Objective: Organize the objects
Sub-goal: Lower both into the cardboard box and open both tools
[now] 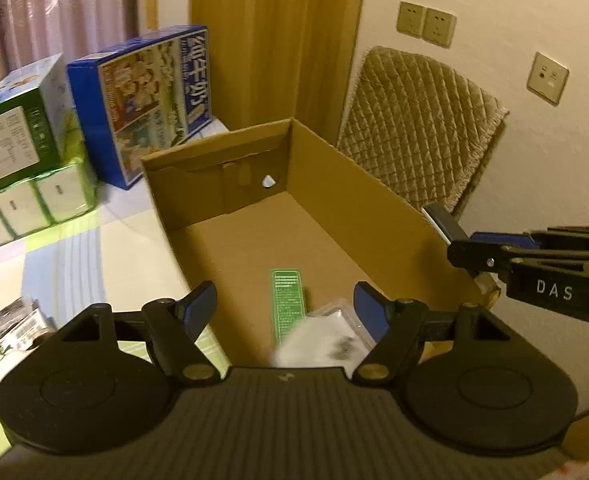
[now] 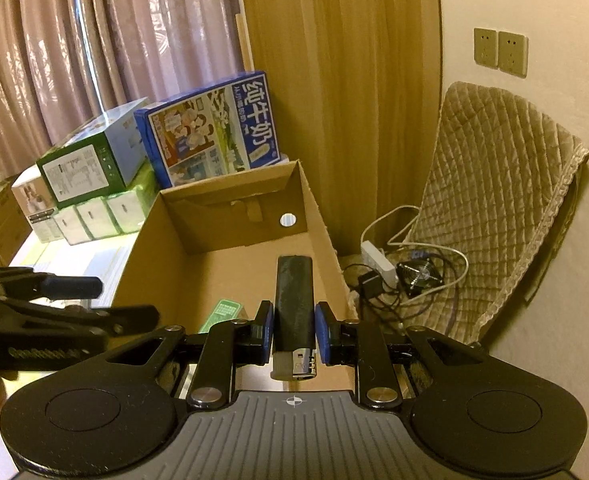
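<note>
We see the black lighter (image 2: 293, 300) clamped in the right gripper (image 2: 293, 334) above the cardboard box (image 2: 150, 256). The left gripper (image 1: 284, 308) hangs spread and empty over it. The box sits on a striped table (image 1: 74, 248), curtains (image 2: 94, 60) behind.

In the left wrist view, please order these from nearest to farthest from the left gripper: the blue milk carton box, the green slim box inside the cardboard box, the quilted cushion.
From the left gripper:
1. Green slim box, between the fingers, on the cardboard box floor.
2. Blue milk carton box, far left, behind the cardboard box.
3. Quilted cushion, far right, against the wall.
</note>
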Action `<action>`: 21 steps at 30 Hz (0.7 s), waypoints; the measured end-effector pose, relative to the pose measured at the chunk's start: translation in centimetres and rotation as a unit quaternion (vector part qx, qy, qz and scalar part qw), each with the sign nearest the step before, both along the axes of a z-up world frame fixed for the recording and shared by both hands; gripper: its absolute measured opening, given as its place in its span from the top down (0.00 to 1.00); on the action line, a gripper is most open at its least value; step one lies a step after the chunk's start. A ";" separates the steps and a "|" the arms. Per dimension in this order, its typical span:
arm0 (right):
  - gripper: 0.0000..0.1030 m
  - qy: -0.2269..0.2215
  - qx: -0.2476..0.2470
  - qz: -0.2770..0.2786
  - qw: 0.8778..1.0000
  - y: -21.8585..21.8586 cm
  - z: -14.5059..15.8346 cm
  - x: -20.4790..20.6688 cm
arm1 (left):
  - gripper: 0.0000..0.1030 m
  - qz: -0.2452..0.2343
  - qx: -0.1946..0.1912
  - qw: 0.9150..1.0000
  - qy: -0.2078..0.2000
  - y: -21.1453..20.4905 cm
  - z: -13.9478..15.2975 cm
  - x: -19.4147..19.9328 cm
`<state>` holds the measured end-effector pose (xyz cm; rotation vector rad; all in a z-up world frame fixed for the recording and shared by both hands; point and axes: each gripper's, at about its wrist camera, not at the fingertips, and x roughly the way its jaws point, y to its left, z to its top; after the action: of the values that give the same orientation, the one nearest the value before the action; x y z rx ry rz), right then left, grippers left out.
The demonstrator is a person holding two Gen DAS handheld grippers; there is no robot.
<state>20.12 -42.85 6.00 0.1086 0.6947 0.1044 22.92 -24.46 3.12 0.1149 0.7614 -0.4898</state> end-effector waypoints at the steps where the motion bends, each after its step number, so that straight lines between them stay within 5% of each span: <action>1: 0.82 0.001 0.000 0.001 1.000 0.1 0.0 0.0 | 0.31 0.003 -0.001 1.000 0.000 0.3 0.1 -0.1; 16: 0.81 -0.014 0.015 0.033 0.999 2.2 0.2 0.3 | 0.31 0.046 -0.019 0.999 0.004 4.9 0.8 -1.9; 21: 0.53 -0.019 0.044 0.025 0.999 1.6 0.0 0.7 | 0.31 0.054 -0.023 0.998 0.005 6.2 0.7 -2.5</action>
<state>20.85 -41.28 6.04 0.1728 0.6558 0.1849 20.39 -18.24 3.83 0.0280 0.7609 -0.4047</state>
